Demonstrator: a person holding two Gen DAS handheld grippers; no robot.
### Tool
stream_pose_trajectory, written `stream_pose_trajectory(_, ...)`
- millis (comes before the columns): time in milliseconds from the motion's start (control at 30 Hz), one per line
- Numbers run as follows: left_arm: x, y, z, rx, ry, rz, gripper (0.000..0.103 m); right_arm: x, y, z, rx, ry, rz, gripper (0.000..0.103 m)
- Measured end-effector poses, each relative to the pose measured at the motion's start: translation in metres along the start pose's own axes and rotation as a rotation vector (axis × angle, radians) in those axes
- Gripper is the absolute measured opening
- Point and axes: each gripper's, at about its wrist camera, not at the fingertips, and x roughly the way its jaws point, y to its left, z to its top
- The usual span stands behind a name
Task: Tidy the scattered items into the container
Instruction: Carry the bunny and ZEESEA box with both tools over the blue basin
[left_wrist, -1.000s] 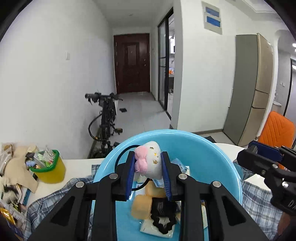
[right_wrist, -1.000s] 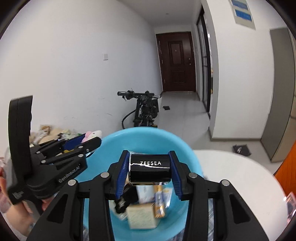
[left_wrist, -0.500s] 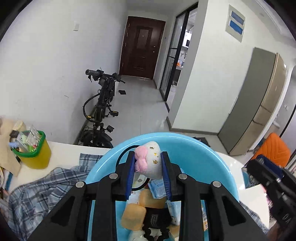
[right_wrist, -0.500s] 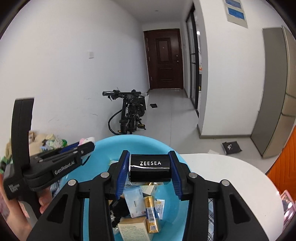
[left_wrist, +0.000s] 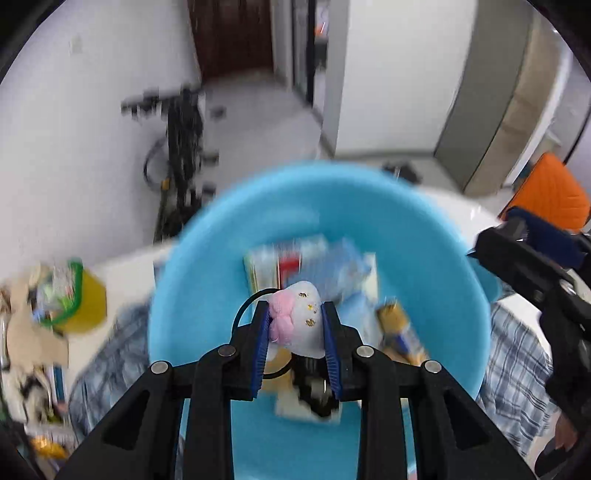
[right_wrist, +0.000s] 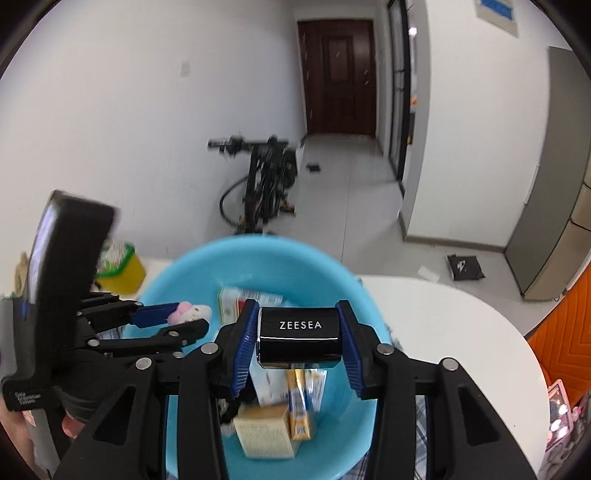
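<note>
Both grippers are hanging over the round blue plastic basin (right_wrist: 343, 273) w/ jaws pinching their loads for dropping in: left gripper (left_wrist: 295, 325) squeezing a white-and-pink plush charm (left_wrist: 301, 321), right gripper (right_wrist: 298, 341) clamping a glossy black ZEESEA box (right_wrist: 298, 341).

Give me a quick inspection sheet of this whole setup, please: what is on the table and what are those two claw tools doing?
Surface: white table, partly covered by a plaid cloth.
Job's things: blue basin holding boxes and packets; small plush charm; black ZEESEA box.
Clutter: yellow tub with a green rim, full of small items, at the table's left; loose papers beside it.
Grippers: left gripper shut on the plush charm over the basin; right gripper shut on the ZEESEA box over the basin.
Cables: nothing seen.
Surroundings: bicycle against the wall, dark door, orange chair.
</note>
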Motion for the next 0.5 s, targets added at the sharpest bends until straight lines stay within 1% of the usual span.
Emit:
stream_pose_trajectory(33,0.006,-0.001,-0.001,-0.004,0.034,0.004,0.029,0.003,0.001,-0.002,-0.009,0.014,-0.011,0.041)
stream_pose_trajectory(67,0.008,-0.003,-0.002,-0.003,0.048,0.008,0.029,0.005,0.001,-0.004,-0.011,0.026,-0.020,0.041)
stream_pose_trajectory(167,0.010,-0.004,-0.005,-0.011,0.039,-0.005,0.029,0.010,-0.007,-0.007,0.017,0.039,-0.004,0.041)
stream_pose_trajectory(233,0.014,0.005,-0.006,-0.028,0.047,-0.019,0.029,0.013,-0.013,-0.008,0.036,0.048,0.009,0.041)
stream_pose_trajectory(333,0.014,0.008,-0.006,-0.043,0.035,-0.002,0.029,0.019,-0.019,-0.010,0.046,0.058,0.007,0.041)
stream_pose_trajectory(433,0.016,0.012,-0.006,-0.064,0.030,-0.047,0.029,0.026,-0.021,-0.012,0.053,0.068,0.009,0.041)
stream_pose_trajectory(500,0.018,0.012,-0.007,-0.060,0.025,-0.057,0.029,0.029,-0.020,-0.014,0.045,0.074,0.008,0.041)
